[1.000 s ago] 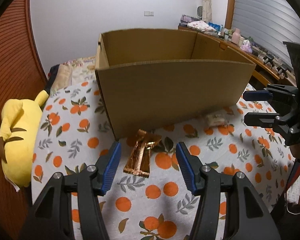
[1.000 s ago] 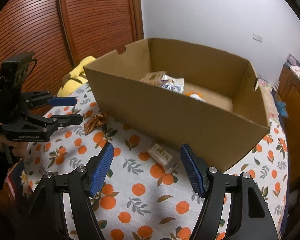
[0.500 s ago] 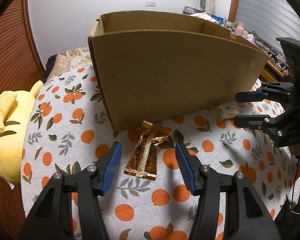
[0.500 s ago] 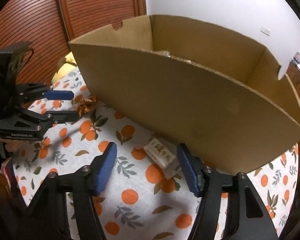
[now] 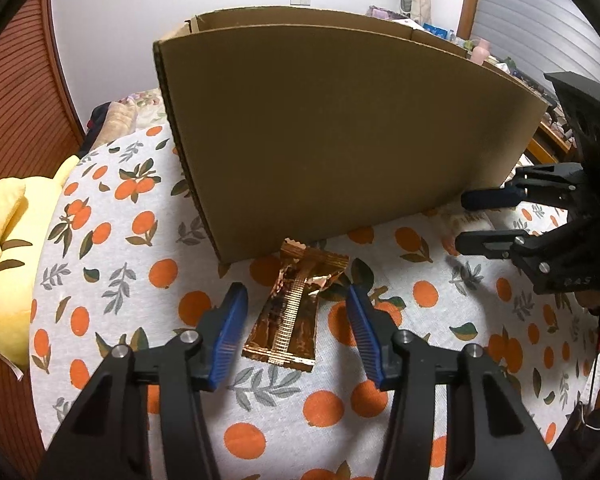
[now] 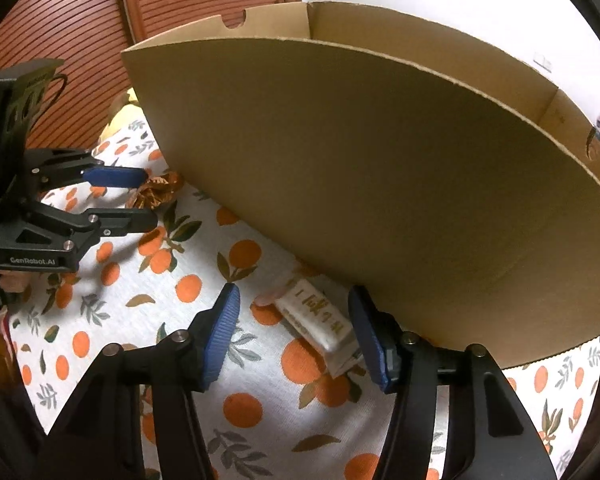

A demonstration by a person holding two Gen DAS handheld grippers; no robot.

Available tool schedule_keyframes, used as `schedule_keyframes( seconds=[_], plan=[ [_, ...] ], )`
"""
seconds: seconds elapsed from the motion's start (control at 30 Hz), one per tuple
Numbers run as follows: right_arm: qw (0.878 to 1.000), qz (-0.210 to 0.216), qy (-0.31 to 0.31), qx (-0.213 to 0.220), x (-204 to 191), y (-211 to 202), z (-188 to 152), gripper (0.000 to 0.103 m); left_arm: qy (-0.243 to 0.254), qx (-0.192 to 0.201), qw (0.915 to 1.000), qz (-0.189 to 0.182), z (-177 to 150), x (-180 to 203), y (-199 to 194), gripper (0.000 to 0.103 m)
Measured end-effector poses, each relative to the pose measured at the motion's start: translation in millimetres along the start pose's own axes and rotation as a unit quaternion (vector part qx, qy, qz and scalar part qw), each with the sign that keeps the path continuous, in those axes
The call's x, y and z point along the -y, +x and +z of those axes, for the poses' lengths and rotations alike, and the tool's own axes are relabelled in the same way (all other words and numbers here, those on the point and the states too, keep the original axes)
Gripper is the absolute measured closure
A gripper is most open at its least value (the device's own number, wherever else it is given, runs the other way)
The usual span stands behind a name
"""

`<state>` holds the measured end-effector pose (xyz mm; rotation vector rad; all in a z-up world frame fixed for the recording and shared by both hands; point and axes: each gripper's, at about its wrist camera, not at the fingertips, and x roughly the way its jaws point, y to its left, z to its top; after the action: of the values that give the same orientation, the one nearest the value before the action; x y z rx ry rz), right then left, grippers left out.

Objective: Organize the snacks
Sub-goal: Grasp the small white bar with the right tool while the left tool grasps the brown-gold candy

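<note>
A copper foil snack packet point(image 5: 294, 312) lies flat on the orange-print tablecloth, just in front of the cardboard box point(image 5: 340, 136). My left gripper point(image 5: 296, 312) is open and low, with one finger on each side of the packet. A white wrapped snack bar point(image 6: 318, 318) lies by the box's front wall point(image 6: 380, 184). My right gripper point(image 6: 294, 320) is open around the bar. The left gripper also shows in the right wrist view point(image 6: 140, 198), with the copper packet point(image 6: 156, 192) between its fingers. The right gripper shows in the left wrist view point(image 5: 470, 220).
The tall box wall hides what is inside it. A yellow plush toy point(image 5: 8, 248) lies off the table's left edge. A shelf with small items point(image 5: 480, 50) runs along the far right wall. A slatted wooden door point(image 6: 100, 32) stands behind the left gripper.
Both grippers have come down and forward toward the table. The copper packet now sits between the left fingers and the white bar between the right fingers. The box rim has risen above view.
</note>
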<state>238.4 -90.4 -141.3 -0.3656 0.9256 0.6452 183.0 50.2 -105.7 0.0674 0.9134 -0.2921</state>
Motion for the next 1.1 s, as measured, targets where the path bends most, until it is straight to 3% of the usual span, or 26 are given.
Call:
schedule_keyframes(
  seconds=[0.27,0.37,0.53,0.67,1.1],
  plan=[
    [1.000,0.006,-0.012,-0.007,-6,-7,-9,0.083,-0.008,0.002,1.0000,-0.006,-1,0,1,0.052],
    [1.000,-0.001,-0.016,-0.005,-11,-10,-13,0.083,-0.004,0.000,1.0000,-0.004,-3,3,2,0.058],
    [1.000,0.001,-0.011,0.001,-15,-17,-20,0.083,0.002,-0.001,1.0000,0.004,-7,7,1,0.077],
    [1.000,0.003,-0.003,0.011,-13,-28,-25,0.083,0.002,-0.002,1.0000,0.004,-13,8,-4,0.082],
    [0.999,0.001,0.012,0.034,-8,-37,-30,0.083,0.007,0.026,0.9996,0.011,-22,15,-39,0.083]
  ],
)
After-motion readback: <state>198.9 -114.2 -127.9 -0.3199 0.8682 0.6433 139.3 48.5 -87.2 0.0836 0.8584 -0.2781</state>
